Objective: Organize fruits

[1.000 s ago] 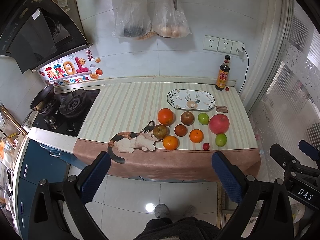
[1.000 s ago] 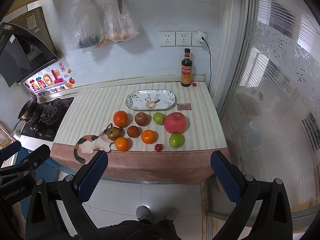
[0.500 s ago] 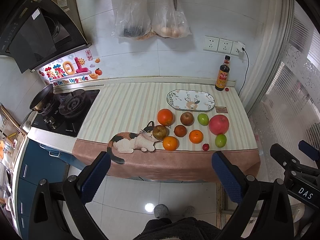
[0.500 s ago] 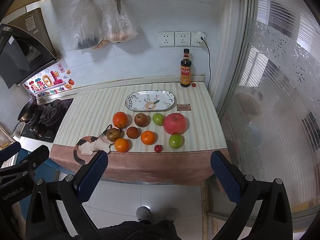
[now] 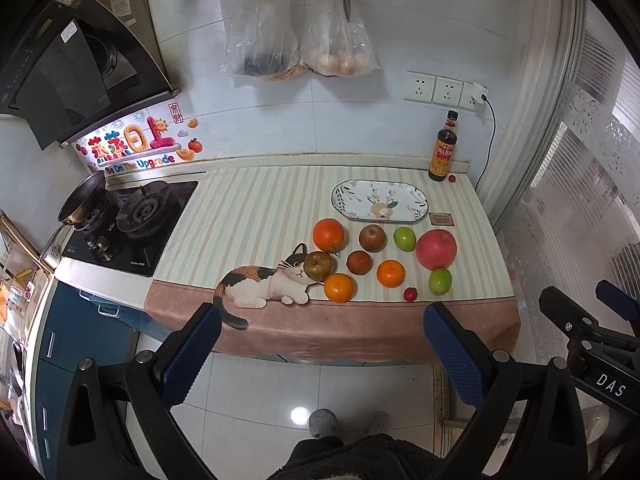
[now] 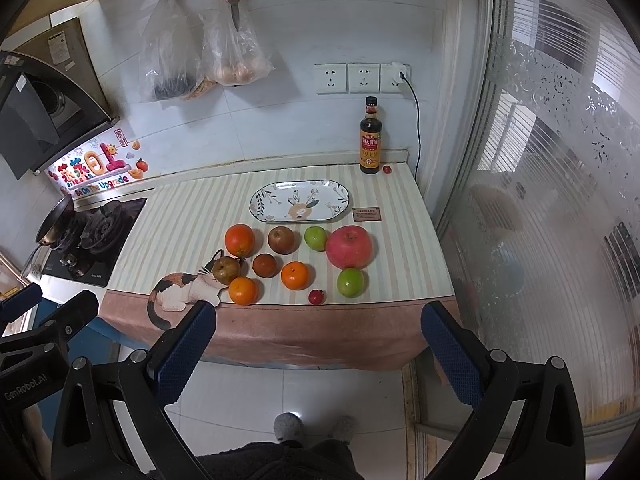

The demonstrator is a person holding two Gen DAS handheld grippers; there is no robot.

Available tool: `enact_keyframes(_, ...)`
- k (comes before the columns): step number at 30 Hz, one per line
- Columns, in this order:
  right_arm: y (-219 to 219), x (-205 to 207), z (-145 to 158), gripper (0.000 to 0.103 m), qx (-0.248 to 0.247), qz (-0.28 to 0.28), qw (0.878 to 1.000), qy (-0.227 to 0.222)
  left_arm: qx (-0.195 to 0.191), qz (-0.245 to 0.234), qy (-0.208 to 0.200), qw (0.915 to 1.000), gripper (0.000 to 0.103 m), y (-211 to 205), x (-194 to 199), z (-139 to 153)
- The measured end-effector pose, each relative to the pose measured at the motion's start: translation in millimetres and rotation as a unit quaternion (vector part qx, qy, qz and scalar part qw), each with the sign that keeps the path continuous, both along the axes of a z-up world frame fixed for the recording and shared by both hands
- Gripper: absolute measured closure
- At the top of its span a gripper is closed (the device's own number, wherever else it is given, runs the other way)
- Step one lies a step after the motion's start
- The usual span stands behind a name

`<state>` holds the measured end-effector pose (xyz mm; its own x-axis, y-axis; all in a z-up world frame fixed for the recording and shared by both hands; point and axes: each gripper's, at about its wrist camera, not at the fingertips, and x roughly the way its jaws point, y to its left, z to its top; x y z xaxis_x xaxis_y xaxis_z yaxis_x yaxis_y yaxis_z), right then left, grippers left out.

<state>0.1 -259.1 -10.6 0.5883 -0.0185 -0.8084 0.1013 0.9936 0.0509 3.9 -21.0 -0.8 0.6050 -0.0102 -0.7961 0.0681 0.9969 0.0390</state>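
**Fruit laid out on the counter, both grippers held back and spread wide**

The contents of the two plastic bags (image 5: 298, 32) hung on the wall are only dimly made out; pale round items, possibly eggs, are seen in one. The label of the dark bottle (image 6: 371, 136) cannot be read. The lower bodies of both grippers are cut off by the frame edges.

The left gripper (image 5: 320, 354) is held with its fingers spread wide, and nothing is gripped or touched. The right gripper (image 6: 320, 350) is likewise spread wide and nothing is held.

The fruits are grouped on the striped cloth (image 5: 248, 208) near the counter's front edge, well beyond both sets of fingertips. A large red apple (image 6: 349, 247) is placed at the right, with green fruits (image 6: 351, 282) beside it, oranges (image 5: 328, 235) and brown fruits (image 5: 372, 238) to the left, and a small red fruit (image 6: 316, 296) at the front. The patterned oval plate (image 6: 300, 201) lies just behind the group, with nothing on it.
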Motion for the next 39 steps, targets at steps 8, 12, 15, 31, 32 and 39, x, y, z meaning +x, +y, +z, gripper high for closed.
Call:
enact_keyframes(8,-1.9,-1.7,-0.2,0.000,0.002,0.000,1.000,0.000,0.000,0.000,0.000,1.0000,0.000,0.1,-0.2,-0.2)
enact_keyframes(12,-2.5,-1.1,-0.1,0.000,0.003,0.000,1.000,0.001,0.000,-0.001,0.000,1.0000,0.000,0.8,-0.3,-0.2)
enact_keyframes(15,-2.3,-0.6,-0.2,0.000,0.004,0.001,1.000,0.002,0.000,-0.002,0.002,1.0000,0.000,-5.9,7.2,-1.8)
enact_keyframes(31,-2.5,33.7,-20.0,0.000,0.053,-0.035,0.998,-0.018,0.004,0.007,-0.016,0.9998,0.000,18.9,56.5,-23.0)
enact_keyframes(32,-3.5,43.9,-27.0,0.000,0.060,-0.044,0.997,-0.018,0.007,0.005,-0.014,0.9999,0.000,20.7,66.2,-28.1)
enact_keyframes(39,-16.7,106.9,-82.0,0.000,0.072,-0.080,0.994,0.014,0.016,0.011,0.025,0.9995,0.000,28.8,147.5,-76.4)
